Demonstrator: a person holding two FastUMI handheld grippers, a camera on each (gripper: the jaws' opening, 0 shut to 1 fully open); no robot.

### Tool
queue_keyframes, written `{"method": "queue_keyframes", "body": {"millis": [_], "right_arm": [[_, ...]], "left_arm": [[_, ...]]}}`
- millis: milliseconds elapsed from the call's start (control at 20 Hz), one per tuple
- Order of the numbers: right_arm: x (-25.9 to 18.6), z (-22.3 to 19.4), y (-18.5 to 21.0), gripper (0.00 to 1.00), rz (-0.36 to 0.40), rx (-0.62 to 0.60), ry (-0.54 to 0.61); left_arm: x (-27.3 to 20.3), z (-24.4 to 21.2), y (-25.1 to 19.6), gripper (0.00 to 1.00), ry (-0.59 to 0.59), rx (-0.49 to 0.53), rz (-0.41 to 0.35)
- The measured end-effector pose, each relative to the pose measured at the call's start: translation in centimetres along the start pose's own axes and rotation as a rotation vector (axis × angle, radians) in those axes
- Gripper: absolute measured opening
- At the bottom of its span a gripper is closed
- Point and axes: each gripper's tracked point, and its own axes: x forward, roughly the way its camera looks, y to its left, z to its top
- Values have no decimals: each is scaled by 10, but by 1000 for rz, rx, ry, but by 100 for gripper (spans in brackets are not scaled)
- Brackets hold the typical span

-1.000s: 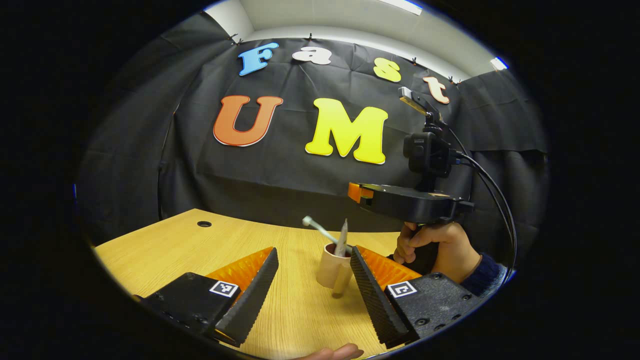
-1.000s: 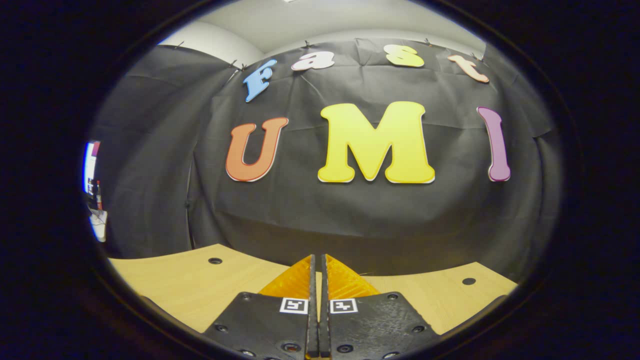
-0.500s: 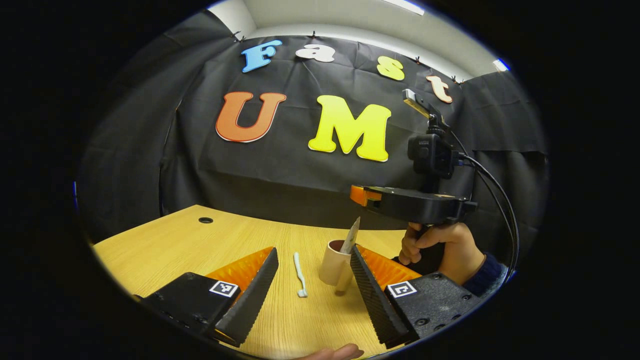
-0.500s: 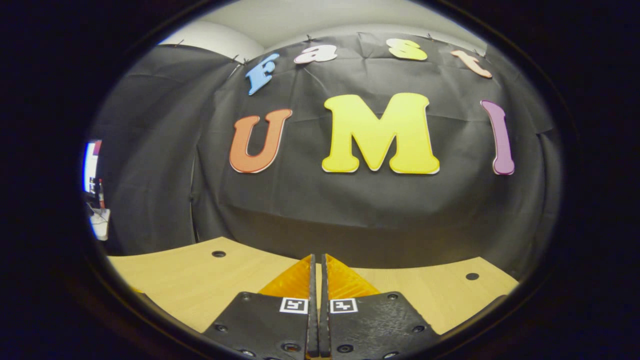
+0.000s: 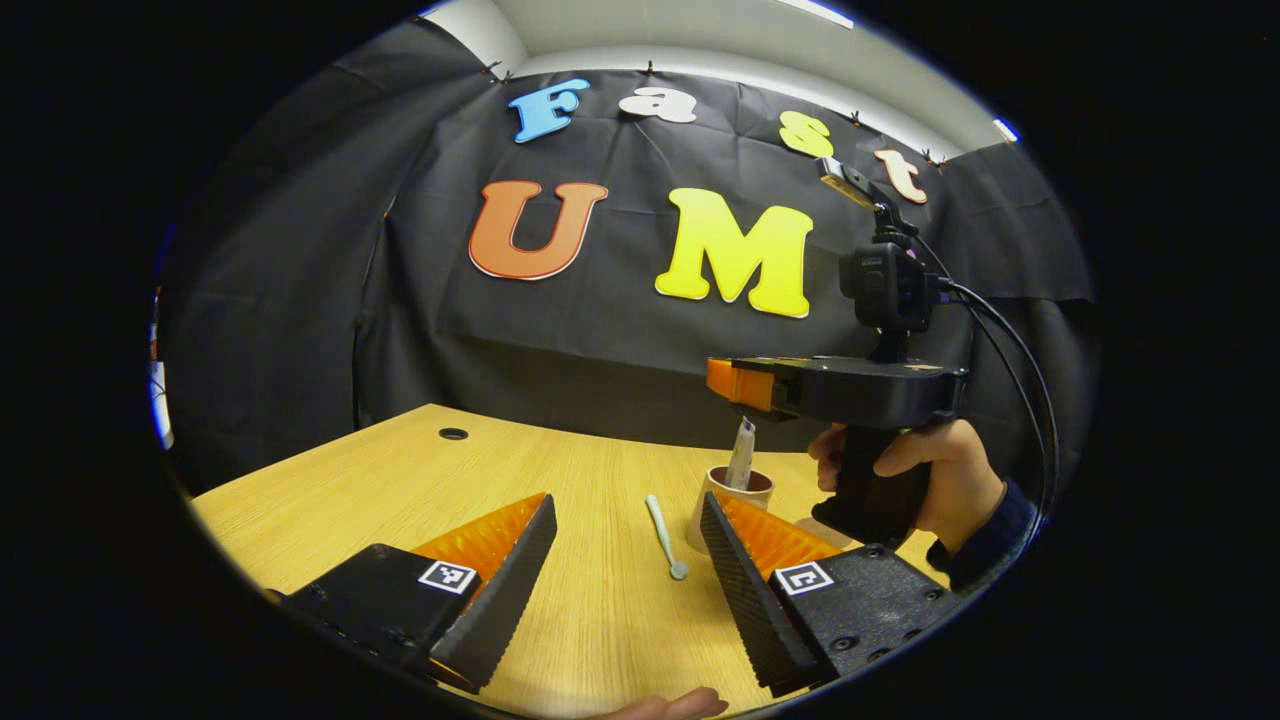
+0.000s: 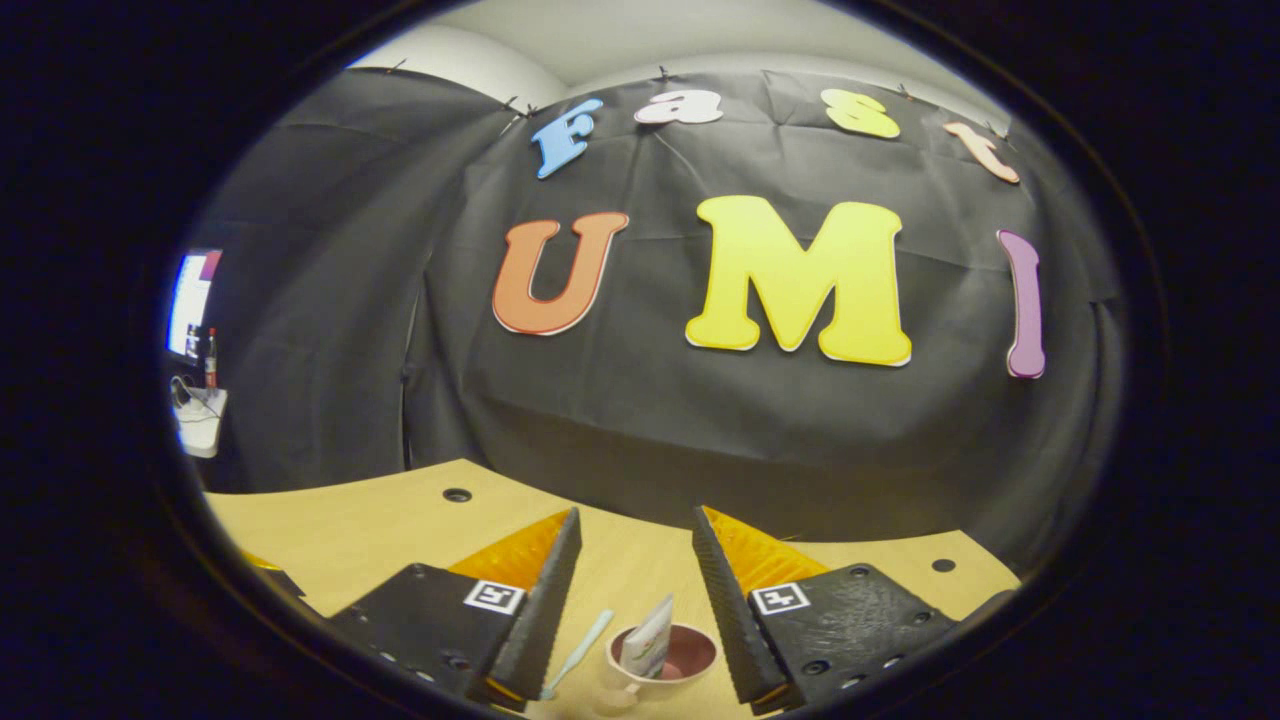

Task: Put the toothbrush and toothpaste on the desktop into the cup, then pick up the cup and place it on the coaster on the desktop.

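My left claw (image 5: 625, 560) is spread wide with nothing in it, low over the wooden surface (image 5: 400, 480). Between its fingers I see the toothbrush (image 5: 665, 536) lying flat on the surface, just left of the cup (image 5: 722, 495). The toothpaste (image 5: 741, 453) stands tilted inside the cup. My right claw (image 6: 630, 580) hangs above the cup (image 6: 662, 660), parted and gripping nothing, with the toothbrush (image 6: 580, 650) beside its left finger. A hand (image 5: 935, 480) holds its grip.
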Motion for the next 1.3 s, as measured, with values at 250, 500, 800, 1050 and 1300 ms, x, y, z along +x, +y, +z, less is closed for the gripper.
{"method": "queue_keyframes", "body": {"millis": [250, 500, 800, 1050, 1300], "right_arm": [[-5, -9, 37, 85, 2, -4, 40], [5, -51, 76, 90, -38, 26, 127], [8, -119, 87, 90, -144, 139, 320], [-4, -150, 76, 84, -204, 174, 426], [-20, -183, 62, 80, -241, 151, 503]], "left_arm": [[-22, 8, 11, 93, -43, 34, 6], [-35, 9, 15, 92, -65, 37, 1], [-36, -5, 32, 92, -25, -10, 20], [-45, -19, 42, 93, 0, -11, 17], [-62, -19, 65, 93, -30, 25, 67]]}}
